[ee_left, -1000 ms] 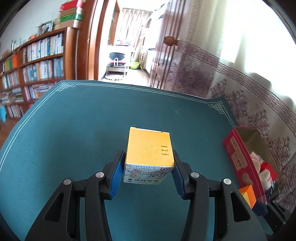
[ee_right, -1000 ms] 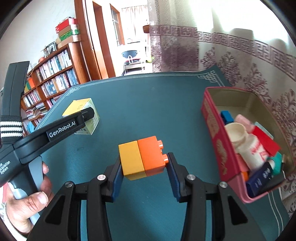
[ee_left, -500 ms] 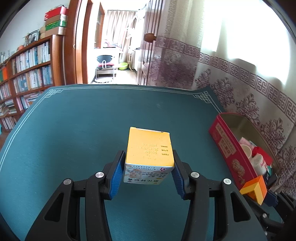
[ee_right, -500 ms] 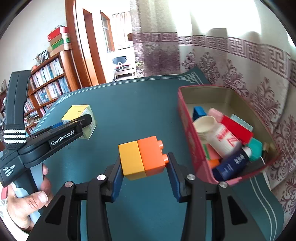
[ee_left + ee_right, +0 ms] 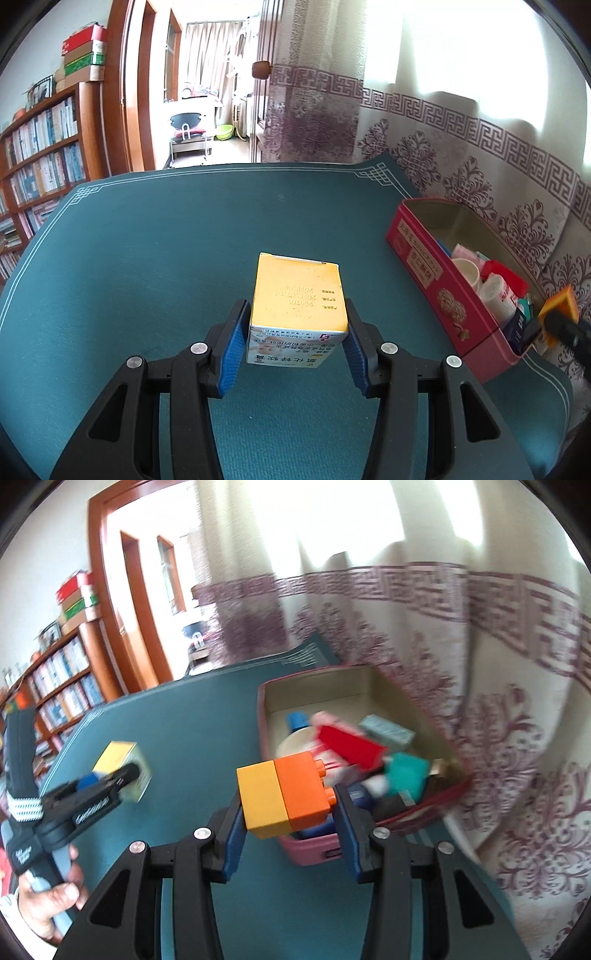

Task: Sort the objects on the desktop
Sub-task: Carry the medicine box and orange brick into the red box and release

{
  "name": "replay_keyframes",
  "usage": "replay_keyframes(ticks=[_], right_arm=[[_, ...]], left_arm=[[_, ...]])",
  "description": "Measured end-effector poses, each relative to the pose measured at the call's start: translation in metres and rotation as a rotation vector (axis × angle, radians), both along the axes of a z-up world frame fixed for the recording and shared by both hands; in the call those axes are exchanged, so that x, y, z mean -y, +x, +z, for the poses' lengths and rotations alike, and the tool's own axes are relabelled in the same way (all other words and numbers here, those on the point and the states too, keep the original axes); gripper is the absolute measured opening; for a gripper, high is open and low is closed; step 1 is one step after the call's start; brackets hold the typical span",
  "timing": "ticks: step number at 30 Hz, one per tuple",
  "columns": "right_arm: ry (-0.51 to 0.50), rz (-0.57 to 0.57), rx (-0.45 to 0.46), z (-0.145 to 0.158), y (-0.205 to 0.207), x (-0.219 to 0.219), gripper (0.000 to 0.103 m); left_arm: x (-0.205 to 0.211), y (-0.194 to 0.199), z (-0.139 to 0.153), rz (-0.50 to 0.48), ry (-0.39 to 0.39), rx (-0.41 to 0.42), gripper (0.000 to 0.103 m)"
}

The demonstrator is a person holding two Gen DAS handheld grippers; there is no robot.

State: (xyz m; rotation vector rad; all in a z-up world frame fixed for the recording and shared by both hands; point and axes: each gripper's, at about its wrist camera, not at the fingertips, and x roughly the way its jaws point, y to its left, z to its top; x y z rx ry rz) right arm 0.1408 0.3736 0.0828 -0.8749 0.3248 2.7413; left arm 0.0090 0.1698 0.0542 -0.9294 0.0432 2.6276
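My left gripper (image 5: 298, 345) is shut on a small yellow-topped carton (image 5: 298, 295), held above the teal table mat. The right wrist view shows that carton (image 5: 120, 766) at the left, in the left gripper (image 5: 110, 790), which a hand holds. My right gripper (image 5: 290, 814) is shut on a joined yellow and orange toy brick (image 5: 286, 794), which hangs over the near end of the red tin box (image 5: 314, 849). In the left wrist view the red tin box (image 5: 436, 280) stands at the right, and the brick (image 5: 559, 308) shows at its near end.
The tin holds several items: a white bottle (image 5: 496, 295), a white cup (image 5: 467, 271), a red block (image 5: 351, 744), a teal block (image 5: 406, 777). A patterned curtain (image 5: 480, 184) hangs behind the table. Bookshelves (image 5: 40, 162) and an open doorway (image 5: 199, 99) lie beyond the far edge.
My right gripper has carried the brick rightward from over the mat to above the tin's near end. My left gripper has shifted toward the tin with the carton, rolling slightly.
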Motion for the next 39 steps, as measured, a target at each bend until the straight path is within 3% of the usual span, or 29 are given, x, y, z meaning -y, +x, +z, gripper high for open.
replay_keyframes(ticks=[11,21,30,39], right_arm=[[0.049,-0.109,0.046,-0.013,-0.008,-0.042,0.048],[0.047,-0.088,0.117,-0.032,-0.04,-0.06,0.048],[0.069,-0.092,0.07,-0.021,-0.023,-0.06,0.05],[0.121,-0.058,0.035,-0.015,0.004,-0.057,0.053]], left_arm=[[-0.01,0.013,-0.001,-0.048,-0.001,0.015,0.051],[-0.004,0.012,-0.006,-0.056,0.029,0.073,0.051],[-0.012,0.016,0.001,-0.085,0.017,0.069,0.051],[-0.048,0.026,0.015,-0.18,0.026,0.089,0.051]])
